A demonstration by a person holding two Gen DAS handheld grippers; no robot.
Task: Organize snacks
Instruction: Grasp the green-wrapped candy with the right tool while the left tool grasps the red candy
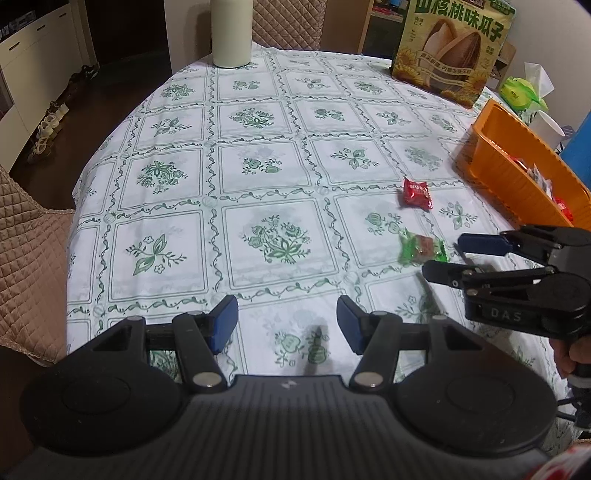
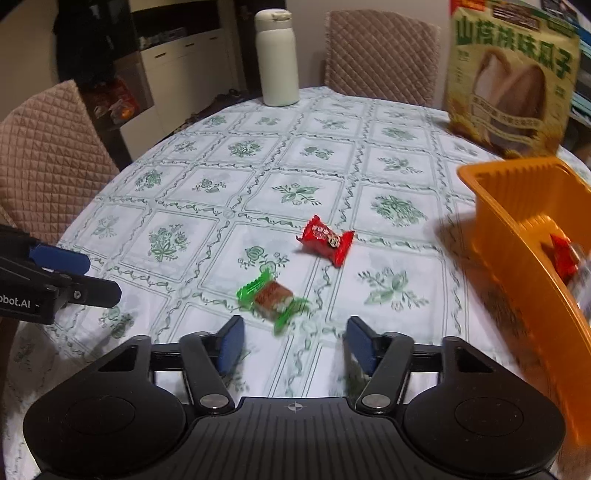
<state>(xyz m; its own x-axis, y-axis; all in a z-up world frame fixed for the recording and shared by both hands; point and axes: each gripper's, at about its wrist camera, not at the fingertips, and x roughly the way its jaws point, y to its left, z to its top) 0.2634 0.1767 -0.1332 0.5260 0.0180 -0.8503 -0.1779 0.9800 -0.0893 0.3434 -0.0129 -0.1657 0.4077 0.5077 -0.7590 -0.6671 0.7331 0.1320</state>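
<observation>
Two wrapped candies lie on the flowered tablecloth: a red one [image 1: 417, 194] [image 2: 325, 240] and a green-wrapped brown one [image 1: 421, 249] [image 2: 273, 299]. An orange basket [image 1: 509, 147] [image 2: 517, 236] stands at the right with several wrapped snacks [image 1: 543, 181] [image 2: 565, 254] inside. My right gripper [image 2: 295, 343] [image 1: 454, 258] is open, its tips just short of the green candy, nothing between them. My left gripper [image 1: 287, 325] [image 2: 92, 275] hangs open over bare cloth to the left of both candies.
A big sunflower-seed bag [image 1: 454, 48] [image 2: 513, 85] stands at the far right. A white bottle [image 1: 232, 33] [image 2: 277, 59] stands at the far edge. Quilted chairs [image 2: 380, 55] ring the table. A tissue pack [image 1: 524, 92] and a white cup [image 1: 550, 127] sit behind the basket.
</observation>
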